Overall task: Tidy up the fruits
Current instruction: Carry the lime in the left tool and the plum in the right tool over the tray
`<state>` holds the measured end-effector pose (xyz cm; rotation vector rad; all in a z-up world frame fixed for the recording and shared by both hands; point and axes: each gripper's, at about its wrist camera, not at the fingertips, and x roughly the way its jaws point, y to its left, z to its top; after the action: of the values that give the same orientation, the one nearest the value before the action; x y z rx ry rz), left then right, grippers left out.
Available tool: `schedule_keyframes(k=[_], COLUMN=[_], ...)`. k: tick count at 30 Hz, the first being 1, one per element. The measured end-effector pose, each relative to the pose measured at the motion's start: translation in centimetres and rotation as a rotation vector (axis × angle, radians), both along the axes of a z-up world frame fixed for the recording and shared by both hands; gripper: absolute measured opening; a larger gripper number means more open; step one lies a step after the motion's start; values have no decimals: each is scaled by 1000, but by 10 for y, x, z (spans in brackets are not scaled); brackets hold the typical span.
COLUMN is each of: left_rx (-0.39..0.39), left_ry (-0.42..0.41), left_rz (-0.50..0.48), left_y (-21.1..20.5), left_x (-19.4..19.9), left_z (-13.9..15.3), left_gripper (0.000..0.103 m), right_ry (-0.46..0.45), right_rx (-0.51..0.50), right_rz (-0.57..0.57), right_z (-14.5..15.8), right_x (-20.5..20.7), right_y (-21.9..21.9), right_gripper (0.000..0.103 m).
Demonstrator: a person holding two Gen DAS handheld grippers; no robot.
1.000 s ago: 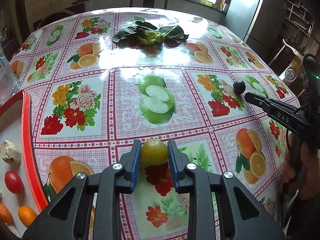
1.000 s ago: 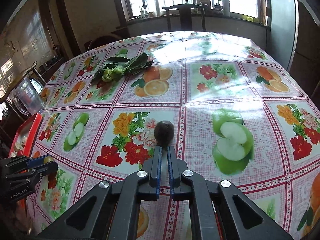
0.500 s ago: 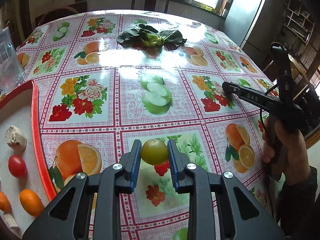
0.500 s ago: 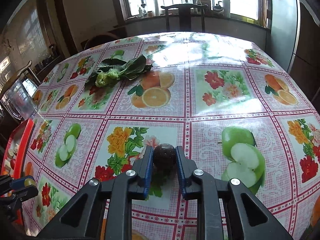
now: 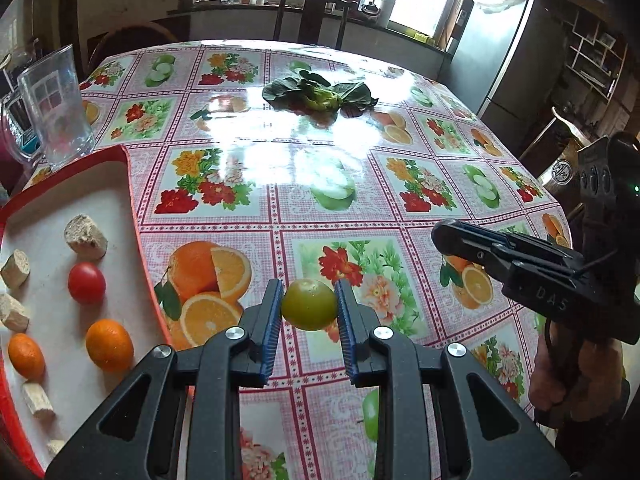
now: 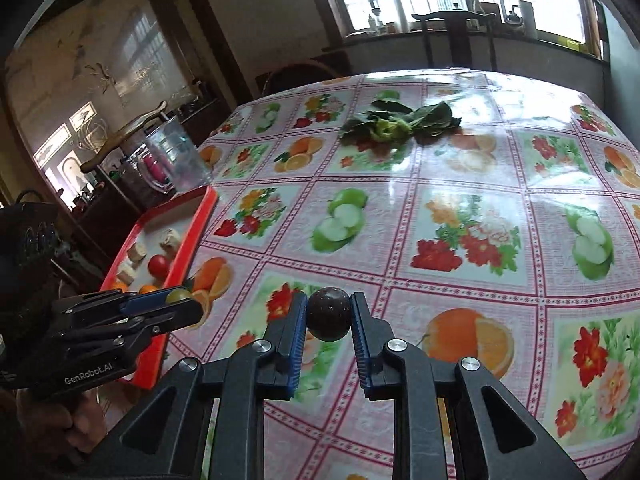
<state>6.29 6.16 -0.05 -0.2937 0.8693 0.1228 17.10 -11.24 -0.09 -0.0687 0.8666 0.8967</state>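
Observation:
My left gripper (image 5: 309, 305) is shut on a round green fruit (image 5: 309, 304), held above the tablecloth just right of the red tray (image 5: 136, 216). The tray holds a red tomato (image 5: 86, 282), two oranges (image 5: 109, 345) and several beige chunks (image 5: 85, 232). My right gripper (image 6: 329, 319) is shut on a dark purple round fruit (image 6: 329, 319), above the table. In the right wrist view the left gripper (image 6: 176, 300) is at the lower left, next to the tray (image 6: 196, 232). In the left wrist view the right gripper (image 5: 444, 236) is at the right.
A bunch of leafy greens (image 5: 320, 94) lies at the far middle of the table. A clear glass pitcher (image 5: 54, 108) stands beyond the tray at the left edge. A dark wooden chair (image 5: 308, 12) stands behind the table, a fridge (image 5: 496, 60) at the far right.
Both grippers have lifted and pulled back with their fruits. The left one has moved toward the tray, which now shows more. The right one closed on the dark fruit and swung left.

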Motion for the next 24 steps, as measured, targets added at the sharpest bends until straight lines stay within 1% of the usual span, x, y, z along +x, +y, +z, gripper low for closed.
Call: schedule_keyframes(k=[4, 13, 24], left_rx=[-11, 19, 23], left_ry=[-9, -36, -47], left_rz=[30, 93, 163], left_y=[9, 25, 46], left_x=[-22, -76, -121], left_z=[1, 11, 9], left_gripper=[24, 24, 24], right_ry=[3, 3, 4], right_rx=[10, 28, 23], right_rz=[38, 156, 254], right_z=[6, 12, 14], right_x=[-24, -81, -124], right_y=[11, 44, 77], right_gripper=[22, 22, 22])
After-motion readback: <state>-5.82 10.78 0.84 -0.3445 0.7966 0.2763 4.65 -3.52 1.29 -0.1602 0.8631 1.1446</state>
